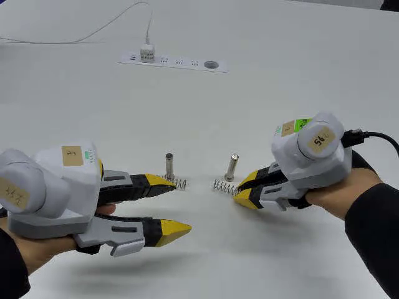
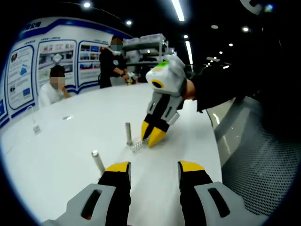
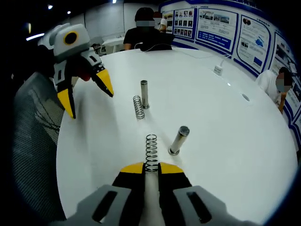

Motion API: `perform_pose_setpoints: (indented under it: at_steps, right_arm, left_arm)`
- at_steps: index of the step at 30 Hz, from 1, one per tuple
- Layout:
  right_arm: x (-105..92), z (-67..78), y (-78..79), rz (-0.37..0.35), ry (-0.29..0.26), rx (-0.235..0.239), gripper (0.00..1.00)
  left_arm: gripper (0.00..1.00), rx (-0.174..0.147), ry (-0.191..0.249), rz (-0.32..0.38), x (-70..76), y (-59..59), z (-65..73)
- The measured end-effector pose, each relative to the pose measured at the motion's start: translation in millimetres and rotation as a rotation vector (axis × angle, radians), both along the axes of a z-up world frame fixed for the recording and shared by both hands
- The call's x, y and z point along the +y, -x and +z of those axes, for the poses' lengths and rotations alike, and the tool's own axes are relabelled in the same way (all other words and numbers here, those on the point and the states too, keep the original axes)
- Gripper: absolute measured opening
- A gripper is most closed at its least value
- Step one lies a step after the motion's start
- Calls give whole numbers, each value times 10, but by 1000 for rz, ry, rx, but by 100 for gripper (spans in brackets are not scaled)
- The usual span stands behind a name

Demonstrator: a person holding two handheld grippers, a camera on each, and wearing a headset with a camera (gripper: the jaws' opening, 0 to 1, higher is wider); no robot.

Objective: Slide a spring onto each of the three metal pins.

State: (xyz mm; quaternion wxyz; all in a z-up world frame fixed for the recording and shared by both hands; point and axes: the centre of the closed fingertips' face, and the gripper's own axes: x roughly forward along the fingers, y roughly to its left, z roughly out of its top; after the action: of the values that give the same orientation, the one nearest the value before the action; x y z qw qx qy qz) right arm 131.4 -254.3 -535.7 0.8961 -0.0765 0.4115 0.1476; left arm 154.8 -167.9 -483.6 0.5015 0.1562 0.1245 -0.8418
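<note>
Right gripper view: spring (image 3: 151,150), judged light and bendy, was clamped endwise in right tongs (image 3: 150,168); left tongs (image 3: 91,104) were held apart.

We see two short steel pins on the white desk (image 1: 280,93), well in from its edges, and both are bare. The left pin (image 1: 169,165) stands upright. The right pin (image 1: 232,167) is tilted, with its rounded top leaning away from us. The first spring (image 1: 179,183), a small wire coil, lies on its side just beside the left pin's foot, on the side facing the right pin. The second spring (image 1: 223,186) lies flat near the right pin's base. One of its ends is pinched between the tips of the right hand-held gripper (image 1: 244,190).
</note>
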Motion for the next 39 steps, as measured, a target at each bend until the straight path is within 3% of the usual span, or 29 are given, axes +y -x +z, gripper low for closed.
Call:
perform_pose_setpoints:
  at_steps: [12, 25, 39]
  right_arm:
    - [297, 255, 115, 100, 10, -20, 12]
    - [615, 475, 98, 247, 25, -42, 12]
    - [763, 505, 113, 348, 50, -29, 12]
  left_arm:
    - [41, -16, -4, -32, -37, 49, -8]
    - [39, -28, 5, -72, -55, 133, 25]
    - [21, -70, 37, -131, -54, 229, 40]
